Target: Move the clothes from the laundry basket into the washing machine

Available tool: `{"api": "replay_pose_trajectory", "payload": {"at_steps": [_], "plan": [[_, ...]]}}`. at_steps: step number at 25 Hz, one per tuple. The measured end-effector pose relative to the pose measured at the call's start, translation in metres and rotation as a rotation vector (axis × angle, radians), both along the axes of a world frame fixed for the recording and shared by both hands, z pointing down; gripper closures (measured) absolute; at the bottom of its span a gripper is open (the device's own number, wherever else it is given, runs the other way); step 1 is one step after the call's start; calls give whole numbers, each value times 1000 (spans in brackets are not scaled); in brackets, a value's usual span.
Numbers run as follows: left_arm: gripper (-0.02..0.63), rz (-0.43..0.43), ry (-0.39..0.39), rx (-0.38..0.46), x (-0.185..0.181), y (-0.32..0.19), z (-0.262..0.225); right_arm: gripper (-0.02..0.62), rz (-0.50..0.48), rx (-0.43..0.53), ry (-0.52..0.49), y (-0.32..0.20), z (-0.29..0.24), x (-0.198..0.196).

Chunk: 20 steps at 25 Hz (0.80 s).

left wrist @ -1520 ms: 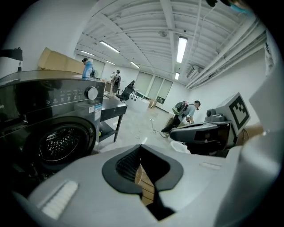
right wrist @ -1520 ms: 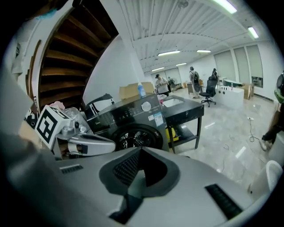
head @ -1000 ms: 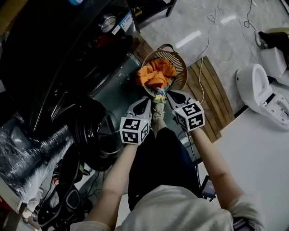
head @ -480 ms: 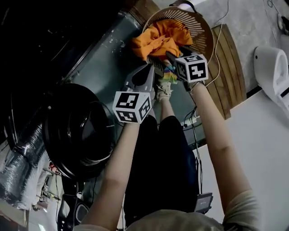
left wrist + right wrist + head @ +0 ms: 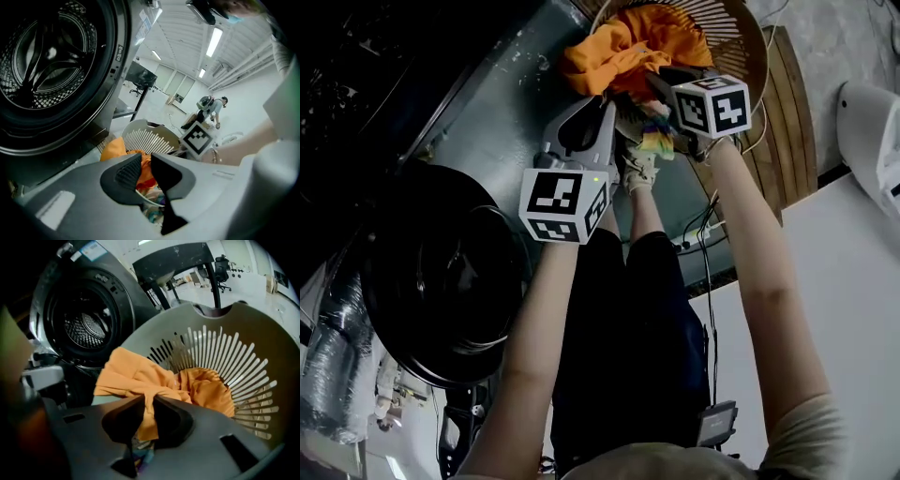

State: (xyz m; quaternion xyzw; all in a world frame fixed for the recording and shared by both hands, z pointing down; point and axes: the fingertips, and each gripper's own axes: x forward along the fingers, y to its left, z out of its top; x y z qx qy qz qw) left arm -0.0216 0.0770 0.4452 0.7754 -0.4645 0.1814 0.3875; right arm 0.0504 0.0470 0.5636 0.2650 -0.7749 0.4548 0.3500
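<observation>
Right gripper (image 5: 149,400), jaws just having been closing, is pinching a thin fold of the orange garment (image 5: 133,376) heaped in the laundry basket (image 5: 248,352), left gripper (image 5: 146,160) hovering alongside, jaws pressed together, empty; so slight a fold is probably risking slipping free on lifting toward the washing machine (image 5: 84,329).

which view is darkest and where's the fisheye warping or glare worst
Head view: darkest, the round black washing machine door nearly lost in shadow, only the crumpled orange garment bright. Left gripper view: strong fisheye bend, ceiling strip lights glare white. Right gripper view: round slatted plastic laundry basket bowed by the lens, left edge dark and blurred.
</observation>
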Motion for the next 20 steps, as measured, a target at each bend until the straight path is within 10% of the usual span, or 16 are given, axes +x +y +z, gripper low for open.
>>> {"api": "replay_pose_trajectory", "payload": {"at_steps": [3, 8, 15, 20], "plan": [[389, 74, -14, -1, 13, -6, -3, 537, 13, 99, -124, -2, -62, -5], [298, 248, -82, 43, 38, -16, -14, 537, 53, 225, -301, -6, -171, -10], [262, 374, -157, 82, 41, -42, -7, 538, 4, 289, -673, -4, -290, -21], [261, 372, -105, 42, 40, -55, 9, 570, -24, 349, -690, -7, -312, -5]]}}
